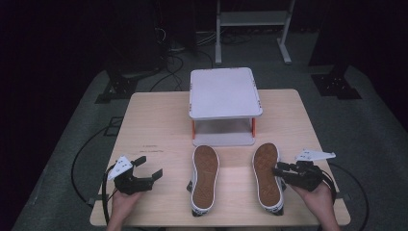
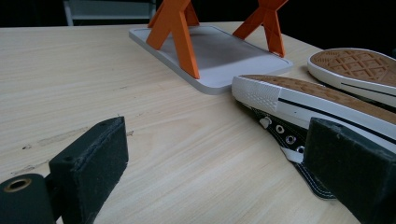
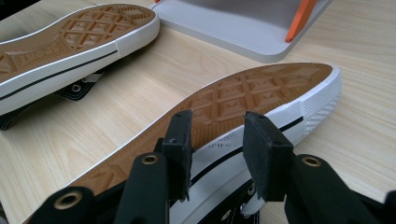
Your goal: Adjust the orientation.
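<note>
Right gripper (image 1: 281, 169), jaws partly apart, reaches the right shoe's (image 1: 267, 175) sole edge at lower right; left gripper (image 1: 148, 167) gapes empty. Both upturned shoes lie lengthwise, toes toward the grey stand (image 1: 224, 91), on a pale wooden table (image 1: 154, 125) in a dark room.

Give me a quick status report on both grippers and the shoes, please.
Left gripper open, clear of shoes. Right gripper jaws astride the sole edge of the right-hand upturned black canvas sneaker, grip unconfirmed. Nothing in the way.
</note>
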Tool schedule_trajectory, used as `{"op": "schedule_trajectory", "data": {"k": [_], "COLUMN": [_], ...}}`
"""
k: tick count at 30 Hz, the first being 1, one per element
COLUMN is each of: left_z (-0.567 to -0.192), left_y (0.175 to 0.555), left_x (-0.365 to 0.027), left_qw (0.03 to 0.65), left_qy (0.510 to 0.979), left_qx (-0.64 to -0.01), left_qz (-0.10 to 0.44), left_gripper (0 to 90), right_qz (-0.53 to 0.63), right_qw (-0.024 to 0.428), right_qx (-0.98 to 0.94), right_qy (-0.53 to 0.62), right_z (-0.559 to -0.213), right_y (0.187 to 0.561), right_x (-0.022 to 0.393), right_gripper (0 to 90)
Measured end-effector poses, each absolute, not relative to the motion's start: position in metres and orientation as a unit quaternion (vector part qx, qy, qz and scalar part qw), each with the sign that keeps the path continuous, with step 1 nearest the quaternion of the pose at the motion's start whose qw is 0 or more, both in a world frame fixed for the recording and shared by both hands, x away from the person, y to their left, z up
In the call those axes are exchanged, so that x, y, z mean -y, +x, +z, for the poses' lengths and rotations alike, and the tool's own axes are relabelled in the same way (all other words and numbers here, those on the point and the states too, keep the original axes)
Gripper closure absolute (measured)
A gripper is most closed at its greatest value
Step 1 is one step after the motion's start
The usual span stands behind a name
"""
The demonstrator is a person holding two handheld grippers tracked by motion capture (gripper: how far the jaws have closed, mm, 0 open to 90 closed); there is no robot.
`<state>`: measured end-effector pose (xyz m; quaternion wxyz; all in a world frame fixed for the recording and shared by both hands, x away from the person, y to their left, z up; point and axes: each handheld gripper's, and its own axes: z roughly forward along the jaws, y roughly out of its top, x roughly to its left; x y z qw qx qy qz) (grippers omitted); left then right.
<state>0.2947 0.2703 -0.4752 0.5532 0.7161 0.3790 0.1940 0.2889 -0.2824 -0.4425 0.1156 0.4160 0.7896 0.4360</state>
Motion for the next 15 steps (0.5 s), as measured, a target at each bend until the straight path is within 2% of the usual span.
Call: {"op": "schedule_trajectory", "data": {"k": [7, 15], "left_z": [-0.476, -0.476], "left_y": [0.294, 0.294], "left_x": [-0.270, -0.270], "left_qw": [0.554, 0.555], "left_qy": [0.714, 0.713], "left_qx": [-0.381, -0.382], "left_qz": [0.194, 0.194], "left_gripper": [6.2, 6.2], "right_qz": [0.440, 0.445], "right_qw": [0.113, 0.110], "right_qx": [-0.787, -0.783], "right_qy": [0.417, 0.420], "right_z": [-0.443, -0.444], "right_y": [0.287, 0.287], "right_x": [0.289, 0.293], "right_gripper": [67.3, 68.7]}}
